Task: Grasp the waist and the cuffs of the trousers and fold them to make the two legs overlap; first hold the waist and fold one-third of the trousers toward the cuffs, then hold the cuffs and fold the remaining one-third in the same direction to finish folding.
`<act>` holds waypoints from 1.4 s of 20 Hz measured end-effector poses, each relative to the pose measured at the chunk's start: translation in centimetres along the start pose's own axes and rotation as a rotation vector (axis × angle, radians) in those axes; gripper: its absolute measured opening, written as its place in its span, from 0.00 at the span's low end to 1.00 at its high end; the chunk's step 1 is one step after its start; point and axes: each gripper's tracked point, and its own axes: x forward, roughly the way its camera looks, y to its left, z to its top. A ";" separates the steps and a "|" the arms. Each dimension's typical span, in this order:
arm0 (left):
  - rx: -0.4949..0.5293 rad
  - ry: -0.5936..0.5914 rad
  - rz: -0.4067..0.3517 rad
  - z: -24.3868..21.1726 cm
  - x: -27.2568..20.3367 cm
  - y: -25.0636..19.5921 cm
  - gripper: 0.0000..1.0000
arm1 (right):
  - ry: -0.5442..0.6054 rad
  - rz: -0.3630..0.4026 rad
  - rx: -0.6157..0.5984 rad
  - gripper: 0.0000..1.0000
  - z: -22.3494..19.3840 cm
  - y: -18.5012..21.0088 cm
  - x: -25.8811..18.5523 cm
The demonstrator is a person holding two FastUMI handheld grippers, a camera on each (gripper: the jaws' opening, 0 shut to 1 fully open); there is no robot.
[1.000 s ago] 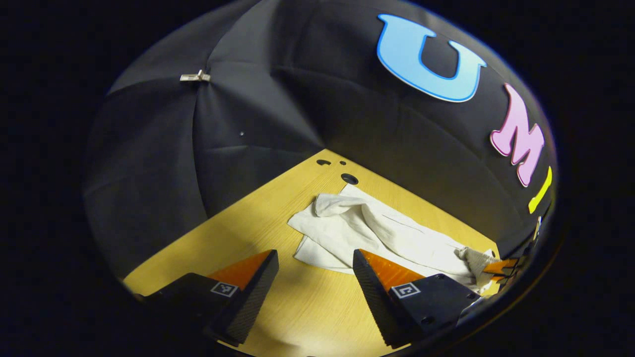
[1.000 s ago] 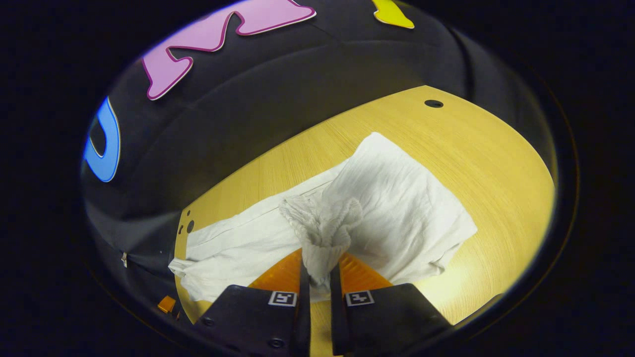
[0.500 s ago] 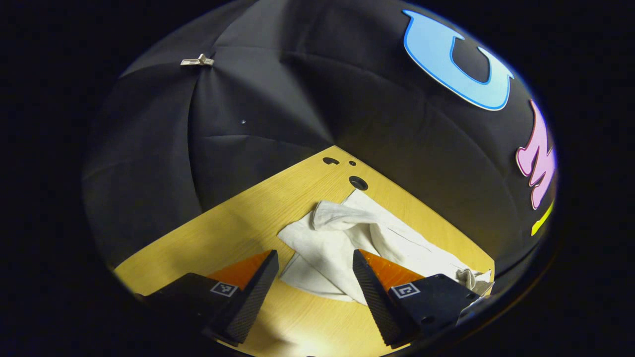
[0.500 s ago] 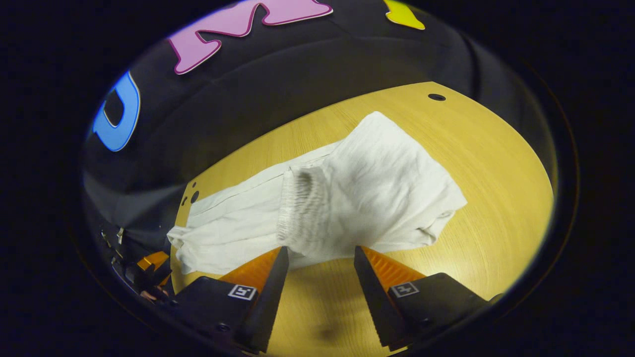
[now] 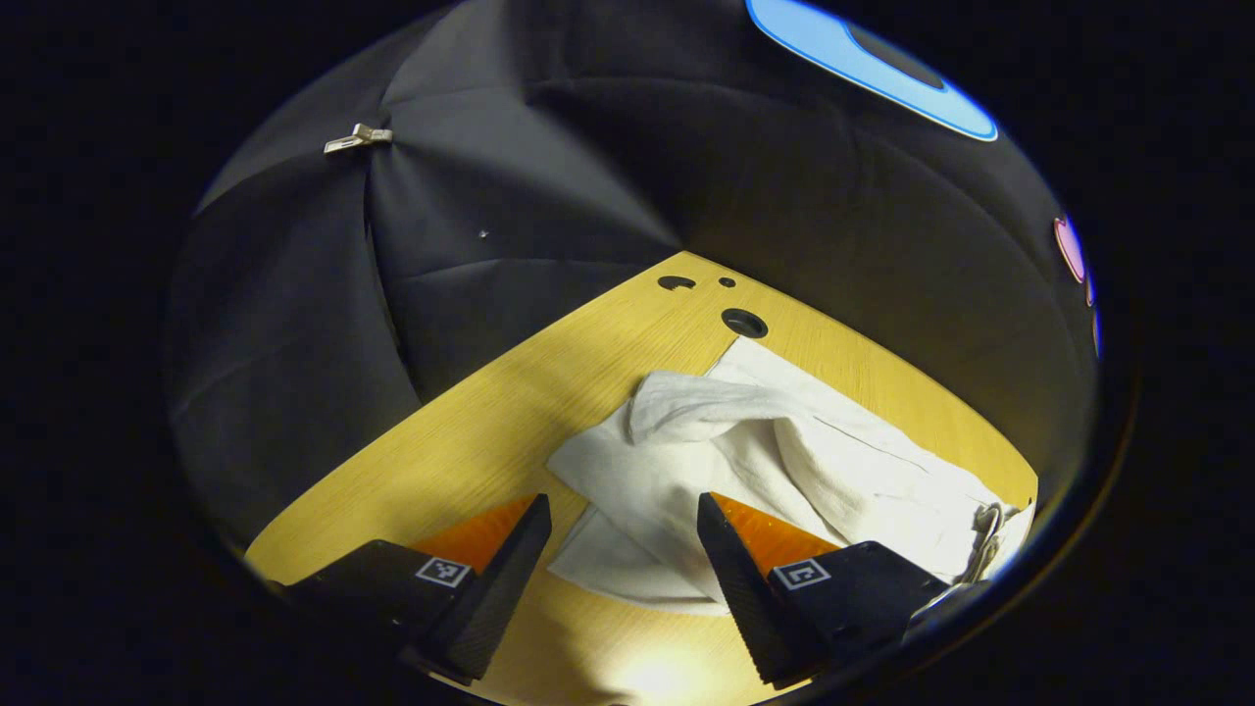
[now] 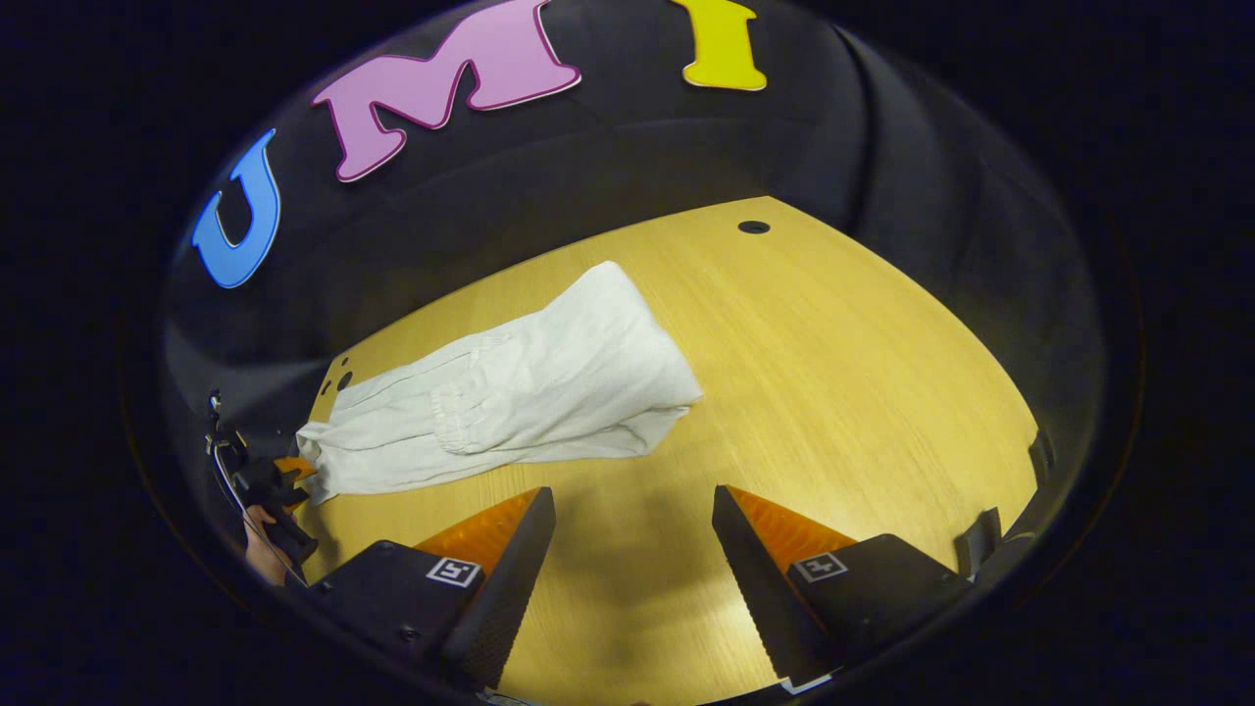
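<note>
- The white trousers point(image 6: 529, 397) lie on the wooden table as a long, partly folded bundle, in the right gripper view running from about 9 o'clock toward the centre.
- The wide end at the centre is a smooth, rounded fold; a gathered, ribbed band point(image 6: 453, 424) crosses the middle of the bundle.
- The narrow end tapers toward 8 o'clock.
- In the left gripper view the trousers point(image 5: 784, 461) spread from the centre toward 4 o'clock, rumpled, with a raised, rolled ridge of cloth point(image 5: 706, 402) near the centre and flat layers beneath it.
</note>
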 end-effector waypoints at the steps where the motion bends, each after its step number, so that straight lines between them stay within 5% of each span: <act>1: 0.012 0.006 0.011 -0.2 0.3 0.1 0.96 | -0.007 -0.021 -0.009 0.99 -0.2 -1.4 -0.9; 6: 0.113 0.038 0.070 -1.2 0.8 0.2 0.98 | 0.005 -0.097 -0.001 0.99 -2.2 -5.9 -4.3; 8: 0.181 0.058 0.027 -1.6 1.0 -1.0 0.94 | -0.007 -0.122 -0.012 0.99 -2.5 -6.3 -5.0; 10: 0.188 0.069 0.027 -1.6 1.0 -1.1 0.78 | -0.021 -0.117 -0.054 0.99 -2.6 -5.7 -5.5; 13: 0.223 0.085 -0.009 -1.7 1.0 -1.6 0.72 | -0.025 -0.093 -0.099 0.99 -2.5 -4.2 -5.9; 20: 0.221 0.094 -0.110 -1.8 0.7 -3.2 0.15 | -0.047 -0.072 -0.199 0.99 -3.1 -2.5 -7.5; 22: 0.191 0.091 -0.127 -1.7 0.7 -3.2 0.08 | -0.060 -0.084 -0.219 0.99 -3.2 -2.6 -8.1; 28: 0.169 0.080 -0.138 -1.6 0.4 -3.1 0.06 | -0.074 -0.109 -0.210 0.97 -2.7 -4.8 -9.4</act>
